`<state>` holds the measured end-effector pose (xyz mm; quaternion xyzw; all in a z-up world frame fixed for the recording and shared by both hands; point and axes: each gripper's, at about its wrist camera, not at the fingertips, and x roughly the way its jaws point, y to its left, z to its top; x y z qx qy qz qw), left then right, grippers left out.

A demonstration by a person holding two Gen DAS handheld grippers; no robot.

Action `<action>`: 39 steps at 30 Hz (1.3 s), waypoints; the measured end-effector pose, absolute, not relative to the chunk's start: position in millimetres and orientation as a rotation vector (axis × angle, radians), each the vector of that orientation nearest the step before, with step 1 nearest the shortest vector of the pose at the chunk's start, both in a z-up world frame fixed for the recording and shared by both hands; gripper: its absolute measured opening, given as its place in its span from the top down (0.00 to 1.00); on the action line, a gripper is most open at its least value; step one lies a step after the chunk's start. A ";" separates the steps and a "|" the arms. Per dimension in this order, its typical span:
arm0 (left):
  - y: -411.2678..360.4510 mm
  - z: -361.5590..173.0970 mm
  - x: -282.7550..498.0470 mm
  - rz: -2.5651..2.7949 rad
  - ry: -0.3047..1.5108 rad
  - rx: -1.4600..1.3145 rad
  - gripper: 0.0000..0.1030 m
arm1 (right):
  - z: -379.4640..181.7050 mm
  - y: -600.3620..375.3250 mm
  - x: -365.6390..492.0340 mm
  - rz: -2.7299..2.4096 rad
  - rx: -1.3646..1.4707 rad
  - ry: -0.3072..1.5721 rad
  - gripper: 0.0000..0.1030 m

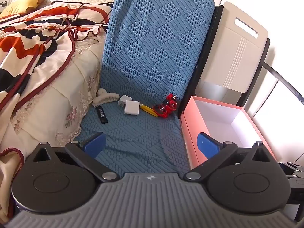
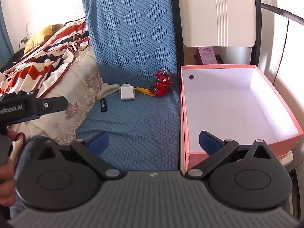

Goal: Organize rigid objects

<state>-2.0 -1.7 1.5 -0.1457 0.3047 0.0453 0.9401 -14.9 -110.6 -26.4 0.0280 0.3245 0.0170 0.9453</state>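
Red toy and white chargers lie well beyond both tongs, spread apart, empty.

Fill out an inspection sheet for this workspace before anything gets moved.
Surface: blue textured cover over seat and backrest.
Job's things: black lighter, white charger, second white charger behind it, yellow stick, red toy figure, all on the seat; pink box beside it, nothing seen inside.
Clutter: fluffy hair clip at the seat's left edge.
Grippers: left tool and right tool open, holding nothing.
Cables: thin dark cord on the bedding.
Surroundings: patterned blanket on a bed, white folding chair behind the box.
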 end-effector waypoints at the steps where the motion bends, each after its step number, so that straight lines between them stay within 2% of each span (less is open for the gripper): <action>1: -1.6 1.4 -1.6 0.091 0.621 -0.293 0.00 | -26.1 -110.9 -15.0 0.034 0.058 0.662 0.00; 39: -4.8 -0.8 0.3 0.090 0.620 -0.273 0.00 | -32.5 -112.4 -13.2 0.031 0.068 0.680 0.00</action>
